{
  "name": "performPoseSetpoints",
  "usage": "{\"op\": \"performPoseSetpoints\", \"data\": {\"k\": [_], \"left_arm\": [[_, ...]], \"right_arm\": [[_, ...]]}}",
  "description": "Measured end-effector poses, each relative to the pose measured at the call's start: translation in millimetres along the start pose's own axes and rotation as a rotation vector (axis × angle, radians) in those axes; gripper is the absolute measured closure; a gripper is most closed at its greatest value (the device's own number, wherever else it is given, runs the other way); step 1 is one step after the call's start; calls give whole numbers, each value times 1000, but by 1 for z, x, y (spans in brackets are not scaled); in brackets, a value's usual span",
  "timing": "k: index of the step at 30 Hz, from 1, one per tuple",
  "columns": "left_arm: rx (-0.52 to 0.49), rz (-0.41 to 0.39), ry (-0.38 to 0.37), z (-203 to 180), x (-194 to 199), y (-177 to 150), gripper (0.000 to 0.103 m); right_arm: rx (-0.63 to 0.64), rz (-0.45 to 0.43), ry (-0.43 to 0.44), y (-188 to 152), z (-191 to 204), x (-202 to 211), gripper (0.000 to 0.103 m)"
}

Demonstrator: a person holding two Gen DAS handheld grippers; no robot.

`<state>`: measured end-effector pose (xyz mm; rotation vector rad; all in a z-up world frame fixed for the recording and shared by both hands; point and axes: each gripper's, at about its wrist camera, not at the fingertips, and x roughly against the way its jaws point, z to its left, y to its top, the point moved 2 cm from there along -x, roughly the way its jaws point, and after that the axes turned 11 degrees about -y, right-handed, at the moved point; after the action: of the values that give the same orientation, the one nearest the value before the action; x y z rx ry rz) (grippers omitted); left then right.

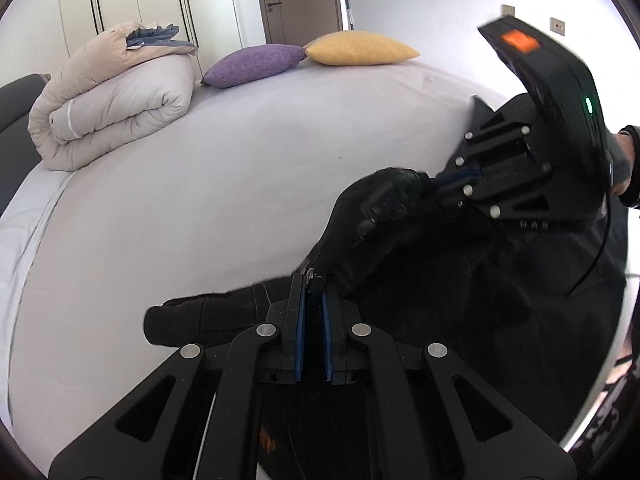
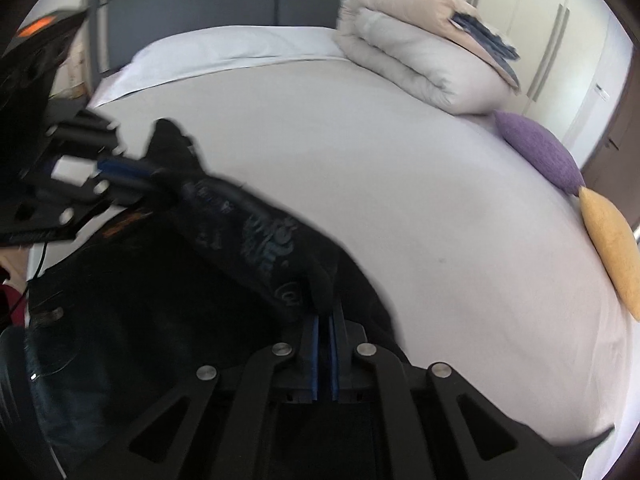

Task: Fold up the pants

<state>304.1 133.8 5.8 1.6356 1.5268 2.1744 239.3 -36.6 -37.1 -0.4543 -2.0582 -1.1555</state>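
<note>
The black pants (image 1: 420, 264) lie at the lower right of the frame on the bed (image 1: 240, 184), their light printed writing too blurry to read. The left tongs (image 1: 314, 280) and right tongs (image 2: 325, 312) each pinch the cloth tight.

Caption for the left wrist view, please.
Both claws, left and right, shut on black pants over a grey bed.
</note>
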Motion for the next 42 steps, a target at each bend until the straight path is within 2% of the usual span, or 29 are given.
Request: {"op": "performPoseSetpoints", "data": {"k": [3, 5, 6, 9, 11, 14, 25, 32, 36, 42], "left_arm": [[-39, 25, 7, -23, 16, -19, 97], [-68, 51, 2, -38, 21, -36, 97], [-81, 68, 3, -45, 21, -44, 97], [-124, 137, -9, -69, 14, -72, 97], [-138, 167, -28, -83, 12, -90, 97], [-148, 183, -47, -99, 15, -106, 97], [-187, 232, -125, -137, 32, -146, 97], [-203, 243, -170, -144, 40, -146, 97], [-208, 251, -179, -160, 46, -160, 97], [-198, 255, -185, -156, 47, -164, 97]], "right_arm": [[127, -9, -67, -16, 31, 13, 98], [270, -26, -153, -34, 55, 26, 98], [382, -41, -220, -46, 72, 33, 98], [620, -67, -336, -78, 109, 46, 98], [732, -75, -376, -98, 127, 54, 98], [829, -81, -411, -121, 148, 69, 99], [928, -77, -422, -166, 206, 108, 99], [902, -69, -429, -159, 216, 118, 98], [880, -61, -432, -152, 211, 118, 98], [854, -44, -426, -152, 214, 116, 98]]}}
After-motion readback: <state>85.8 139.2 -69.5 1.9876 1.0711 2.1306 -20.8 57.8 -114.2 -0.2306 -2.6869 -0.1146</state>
